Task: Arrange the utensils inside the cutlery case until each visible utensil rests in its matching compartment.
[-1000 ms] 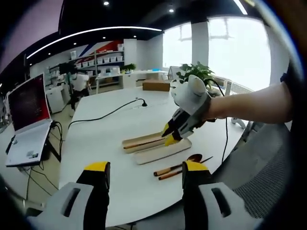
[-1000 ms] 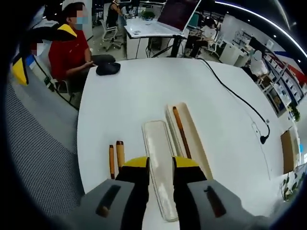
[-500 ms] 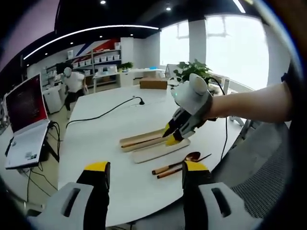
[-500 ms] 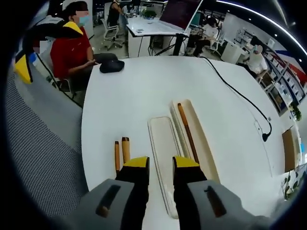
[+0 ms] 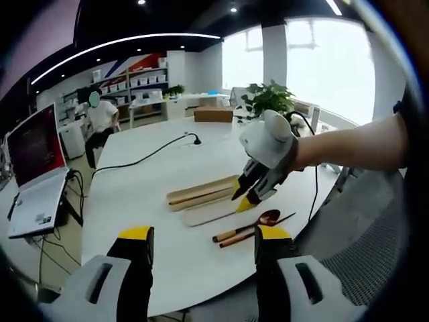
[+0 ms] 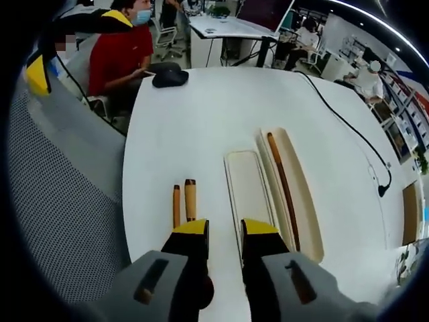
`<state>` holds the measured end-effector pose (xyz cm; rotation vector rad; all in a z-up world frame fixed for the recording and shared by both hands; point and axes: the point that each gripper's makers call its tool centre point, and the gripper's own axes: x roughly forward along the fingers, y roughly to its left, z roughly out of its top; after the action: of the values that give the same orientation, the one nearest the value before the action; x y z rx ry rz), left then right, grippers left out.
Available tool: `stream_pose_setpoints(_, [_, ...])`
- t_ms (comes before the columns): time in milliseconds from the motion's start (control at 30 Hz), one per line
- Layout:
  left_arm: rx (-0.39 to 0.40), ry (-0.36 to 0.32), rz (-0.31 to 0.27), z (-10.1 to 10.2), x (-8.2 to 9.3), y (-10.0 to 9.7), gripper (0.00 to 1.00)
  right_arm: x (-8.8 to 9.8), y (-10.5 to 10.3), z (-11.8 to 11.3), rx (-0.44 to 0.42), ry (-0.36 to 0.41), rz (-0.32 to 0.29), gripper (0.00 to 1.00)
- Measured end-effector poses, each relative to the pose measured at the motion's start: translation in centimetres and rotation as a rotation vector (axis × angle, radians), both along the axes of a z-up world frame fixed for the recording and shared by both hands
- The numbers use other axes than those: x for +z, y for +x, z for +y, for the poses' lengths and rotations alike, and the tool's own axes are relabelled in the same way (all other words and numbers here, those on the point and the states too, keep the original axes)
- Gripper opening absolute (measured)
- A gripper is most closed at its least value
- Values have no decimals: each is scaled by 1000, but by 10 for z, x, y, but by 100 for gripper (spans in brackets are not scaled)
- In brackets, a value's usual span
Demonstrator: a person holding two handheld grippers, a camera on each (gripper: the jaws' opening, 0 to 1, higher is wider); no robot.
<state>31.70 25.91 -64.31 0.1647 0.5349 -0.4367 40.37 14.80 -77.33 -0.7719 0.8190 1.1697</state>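
Utensils (image 6: 184, 201) with wooden handles, 2 of them, lie side by side on the table (image 6: 201, 107), just beside the case's lid (image 6: 248, 188); in the left gripper view 1 of them ends in a spoon bowl (image 5: 270, 217). The case (image 6: 295, 191) lies next to the lid, long sides together, and 1 stick-like utensil (image 6: 285, 184) already rests along its trough, probably a chopstick, though that is hard to tell.

The right gripper (image 6: 224, 229) hangs over the near ends of the 2 loose utensils and the lid, jaws parted and holding nothing. In the left gripper view it (image 5: 249, 194) points down at the table between the lid and the spoon, likely lining up for a pick. The left gripper (image 5: 201, 238) waits well back at the near table edge, jaws wide apart and empty, seemingly kept clear so the workspace is not crowded.

The lid lies off and alongside, so the trough is free to take the remaining 2 pieces.
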Motion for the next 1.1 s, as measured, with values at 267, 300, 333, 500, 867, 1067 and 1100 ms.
stream_pose_setpoints(267, [2,3,1,0,0,0,62,-13,-6,-6,5,-23,39,16])
stream_pose_setpoints(300, [2,2,0,0,0,0,62,-13,-7,-6,4,-24,43,16])
stream_pose_setpoints(333, [5,0,-2,1,0,1,62,-13,-7,-6,4,-23,45,16])
stream_pose_setpoints(500, [9,0,-1,1,0,0,62,-15,-9,-6,6,-24,55,16])
stream_pose_setpoints(867, [19,-7,-3,3,0,1,62,-28,-15,-12,5,-45,90,16])
stream_pose_setpoints(1067, [16,-6,4,2,-1,1,62,-35,-24,-10,27,-55,125,16])
stream_pose_setpoints(1100, [16,-7,5,2,-1,1,62,-36,-26,-9,37,-59,131,15])
